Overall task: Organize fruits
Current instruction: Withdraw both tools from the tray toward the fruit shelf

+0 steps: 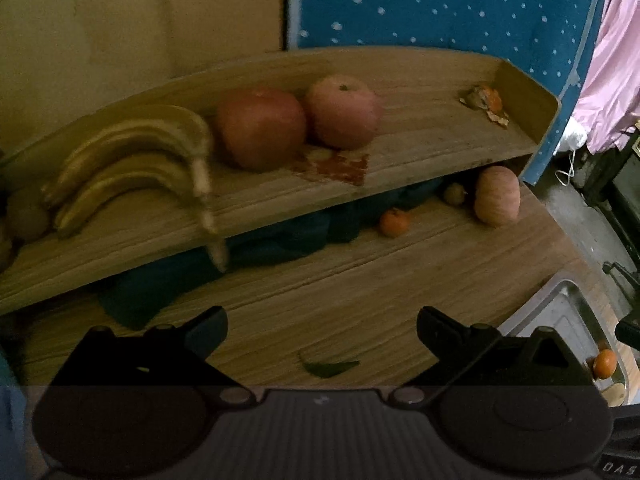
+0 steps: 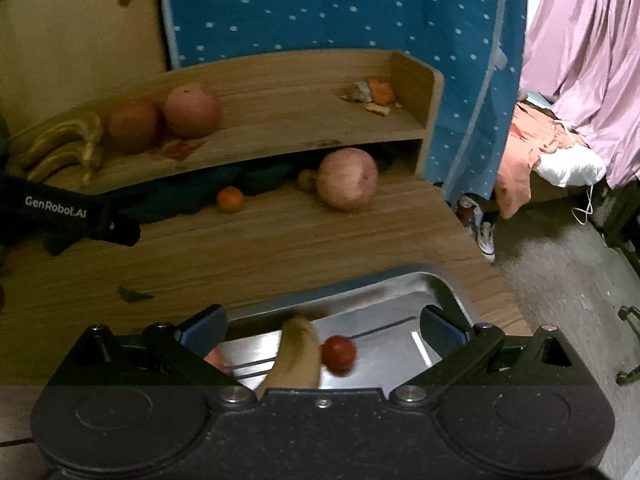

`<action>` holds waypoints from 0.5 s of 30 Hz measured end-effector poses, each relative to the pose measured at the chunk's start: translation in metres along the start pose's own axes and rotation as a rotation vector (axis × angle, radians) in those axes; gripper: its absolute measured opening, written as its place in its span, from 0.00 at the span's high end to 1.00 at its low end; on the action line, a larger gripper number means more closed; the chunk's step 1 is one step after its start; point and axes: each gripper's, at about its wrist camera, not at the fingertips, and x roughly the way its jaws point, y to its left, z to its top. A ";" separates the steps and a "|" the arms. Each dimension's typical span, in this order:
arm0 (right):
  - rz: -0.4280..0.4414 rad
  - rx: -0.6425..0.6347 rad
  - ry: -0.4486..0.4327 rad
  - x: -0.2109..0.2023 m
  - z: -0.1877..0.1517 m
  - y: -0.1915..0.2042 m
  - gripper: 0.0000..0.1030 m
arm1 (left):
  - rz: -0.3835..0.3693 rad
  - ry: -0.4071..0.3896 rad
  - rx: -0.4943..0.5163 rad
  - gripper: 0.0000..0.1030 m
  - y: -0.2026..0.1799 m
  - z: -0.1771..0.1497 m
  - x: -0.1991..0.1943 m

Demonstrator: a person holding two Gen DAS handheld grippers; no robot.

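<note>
A bunch of bananas (image 1: 128, 168) and two red apples (image 1: 262, 126) (image 1: 344, 112) lie on the wooden shelf (image 1: 420, 148). Below it, on the desk (image 1: 320, 304), sit a third apple (image 1: 497, 196), a small orange (image 1: 395, 222) and a small greenish fruit (image 1: 455, 193). My left gripper (image 1: 322, 330) hangs open over the bare desk. My right gripper (image 2: 324, 328) is open above a metal tray (image 2: 400, 292) that holds a banana (image 2: 298, 354), a small red fruit (image 2: 339, 352) and a partly hidden pinkish fruit (image 2: 215, 358). The left gripper's black body (image 2: 68, 216) shows in the right wrist view.
Orange peel scraps (image 1: 486, 102) lie at the shelf's right end. Dark blue cloth (image 1: 260, 248) is stuffed under the shelf. A green leaf (image 1: 326, 367) lies on the desk. Another small orange (image 1: 605, 364) sits in the tray. The desk's right edge drops to the floor (image 2: 560, 280).
</note>
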 end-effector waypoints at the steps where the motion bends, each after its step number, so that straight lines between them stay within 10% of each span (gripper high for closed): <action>1: 0.001 0.001 0.003 0.002 0.001 -0.004 0.01 | -0.006 0.003 0.006 0.00 -0.003 0.002 0.003; 15: 0.114 -0.060 -0.022 0.067 0.069 -0.075 0.01 | -0.023 0.017 0.179 0.00 -0.062 0.023 0.052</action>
